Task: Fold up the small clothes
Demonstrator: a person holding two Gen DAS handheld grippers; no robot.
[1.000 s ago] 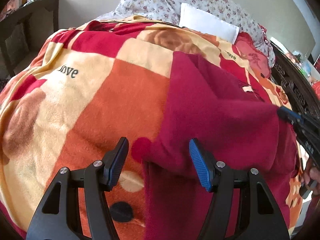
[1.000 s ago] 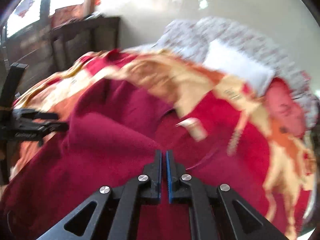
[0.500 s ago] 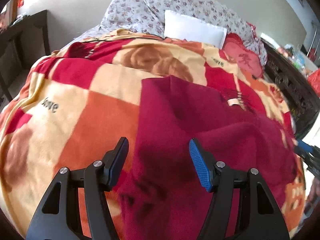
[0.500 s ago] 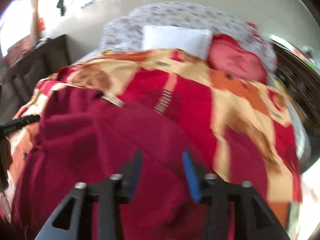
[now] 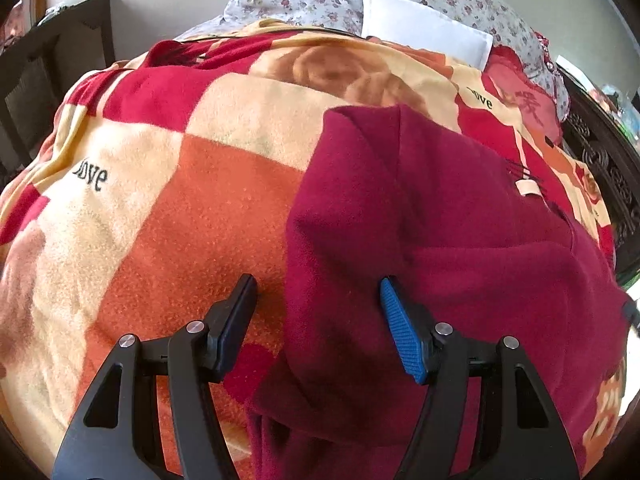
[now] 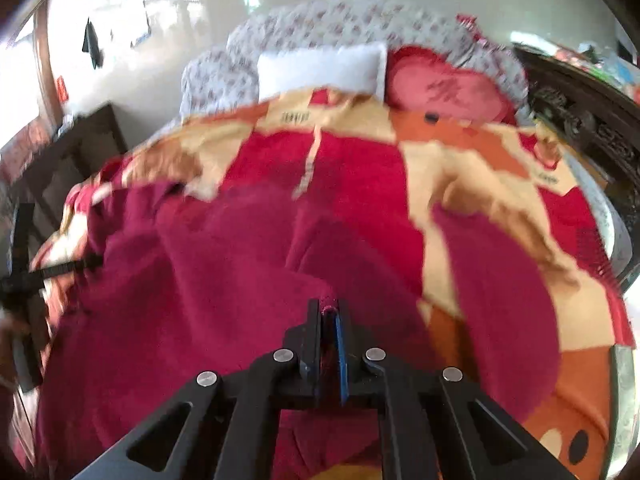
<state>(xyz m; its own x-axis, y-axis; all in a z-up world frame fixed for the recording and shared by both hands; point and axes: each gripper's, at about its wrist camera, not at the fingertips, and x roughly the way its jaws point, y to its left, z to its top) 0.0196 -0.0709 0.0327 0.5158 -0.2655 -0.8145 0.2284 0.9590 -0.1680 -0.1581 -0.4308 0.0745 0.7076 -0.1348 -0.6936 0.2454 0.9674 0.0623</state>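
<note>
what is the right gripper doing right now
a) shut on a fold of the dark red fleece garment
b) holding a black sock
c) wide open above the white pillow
a: the right gripper is shut with a ridge of the dark red fleece garment pinched between its pads.

Home bedroom: blanketed bed (image 5: pixel 168 216), pillows (image 5: pixel 424 32).

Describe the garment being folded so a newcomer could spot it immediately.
Start from the bed's checked blanket of red, orange and cream squares. On its near side, lying on it, is a plain maroon fleece garment with a small pale tag. Unlike the blanket, it is one solid dark colour, without pattern or lettering.
</note>
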